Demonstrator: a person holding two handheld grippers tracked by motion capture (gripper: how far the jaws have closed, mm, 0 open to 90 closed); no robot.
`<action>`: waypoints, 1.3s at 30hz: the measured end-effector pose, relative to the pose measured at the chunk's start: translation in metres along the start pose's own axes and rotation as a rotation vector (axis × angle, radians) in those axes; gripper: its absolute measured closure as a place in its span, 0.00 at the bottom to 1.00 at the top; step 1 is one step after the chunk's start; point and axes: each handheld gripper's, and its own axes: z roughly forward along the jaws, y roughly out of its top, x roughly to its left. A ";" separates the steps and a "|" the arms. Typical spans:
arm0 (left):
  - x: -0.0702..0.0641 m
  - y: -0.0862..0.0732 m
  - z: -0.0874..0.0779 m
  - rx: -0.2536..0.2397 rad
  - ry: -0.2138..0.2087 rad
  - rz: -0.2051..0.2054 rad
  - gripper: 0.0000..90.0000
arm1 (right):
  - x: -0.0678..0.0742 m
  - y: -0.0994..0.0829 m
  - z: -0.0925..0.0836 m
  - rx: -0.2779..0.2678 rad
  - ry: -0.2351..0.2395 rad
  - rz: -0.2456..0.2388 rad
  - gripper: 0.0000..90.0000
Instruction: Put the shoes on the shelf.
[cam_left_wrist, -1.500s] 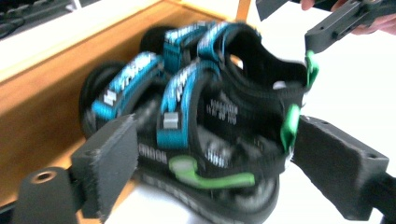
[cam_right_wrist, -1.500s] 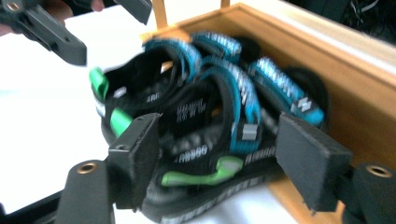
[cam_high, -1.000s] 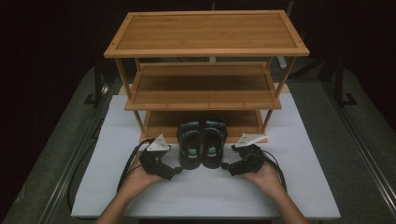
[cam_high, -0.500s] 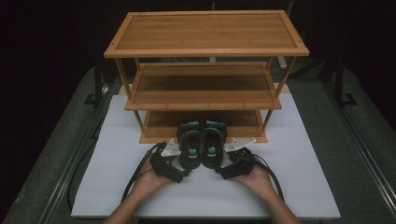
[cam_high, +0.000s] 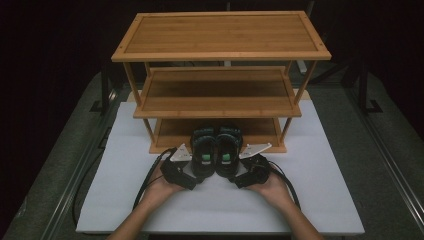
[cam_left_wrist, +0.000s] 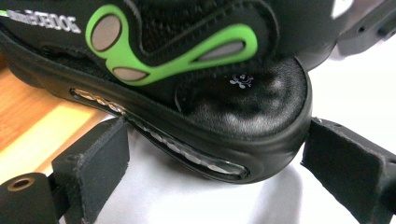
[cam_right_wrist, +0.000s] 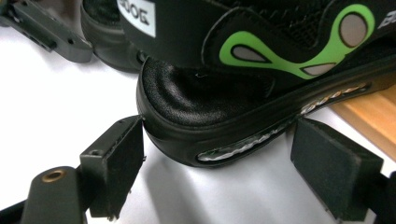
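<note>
So your 2 black-and-green shoes (cam_high: 216, 151) sit side by side at the rack's (cam_high: 220, 37) bottom front edge, long axes running 12 to 6, heels toward you at 6. Side lettering's mirrored, can't read it. Your left gripper (cam_left_wrist: 210, 163) and right gripper (cam_right_wrist: 212, 172) both gape wide around a heel, not clamped.

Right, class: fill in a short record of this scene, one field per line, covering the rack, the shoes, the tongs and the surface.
rack: wooden rack, three shelves, at the back of the white board
shoes: black-and-green pair, left shoe, right shoe, side by side, toes on the bottom shelf, heels on the board
left tongs: open, jaws either side of the left shoe's heel
right tongs: open, jaws either side of the right shoe's heel
</note>
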 end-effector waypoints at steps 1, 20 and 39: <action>0.000 0.000 0.000 0.000 0.000 0.000 0.08 | 0.000 0.000 0.000 0.000 0.000 0.000 0.20; 0.029 0.020 0.001 -0.060 0.019 -0.023 0.21 | -0.025 0.025 -0.005 -0.084 -0.012 -0.010 0.43; 0.060 0.041 0.023 -0.067 0.073 -0.052 0.27 | -0.048 0.037 0.012 -0.103 -0.090 -0.005 0.51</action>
